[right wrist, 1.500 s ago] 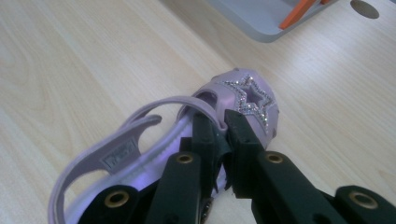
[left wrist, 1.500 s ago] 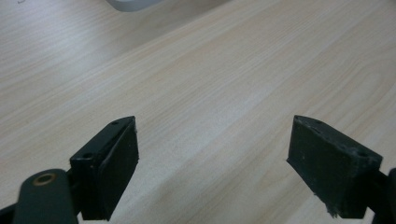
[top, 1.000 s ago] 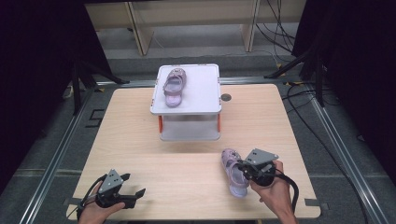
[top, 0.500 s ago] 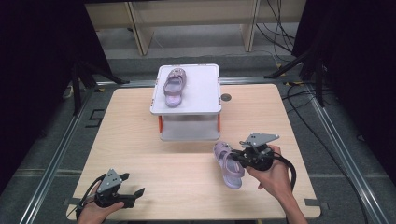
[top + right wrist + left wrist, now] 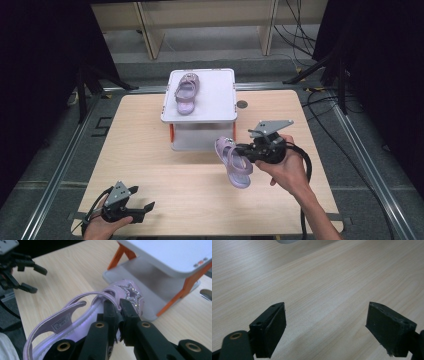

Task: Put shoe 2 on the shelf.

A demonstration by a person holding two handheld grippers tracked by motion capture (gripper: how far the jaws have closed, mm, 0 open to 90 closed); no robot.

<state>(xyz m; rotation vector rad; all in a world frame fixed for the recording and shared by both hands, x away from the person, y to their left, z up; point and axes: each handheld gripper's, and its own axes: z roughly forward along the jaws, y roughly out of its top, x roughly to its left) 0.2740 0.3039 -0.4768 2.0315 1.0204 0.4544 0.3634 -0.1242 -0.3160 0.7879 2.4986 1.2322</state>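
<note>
Lilac sandal (image 5: 233, 162) hung mid-frame, R gripper (image 5: 247, 150) clamped on its strap, prob. to join its pair (image 5: 185, 93) on stand (image 5: 220, 95); L gripper (image 5: 142, 210) idle, jaws apart, lower left.

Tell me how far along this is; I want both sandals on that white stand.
One lilac sandal already lies on the white stand. The right hand-held gripper holds the second sandal above the table beside the stand. Left: set it on top. The left hand-held gripper rests open.
</note>
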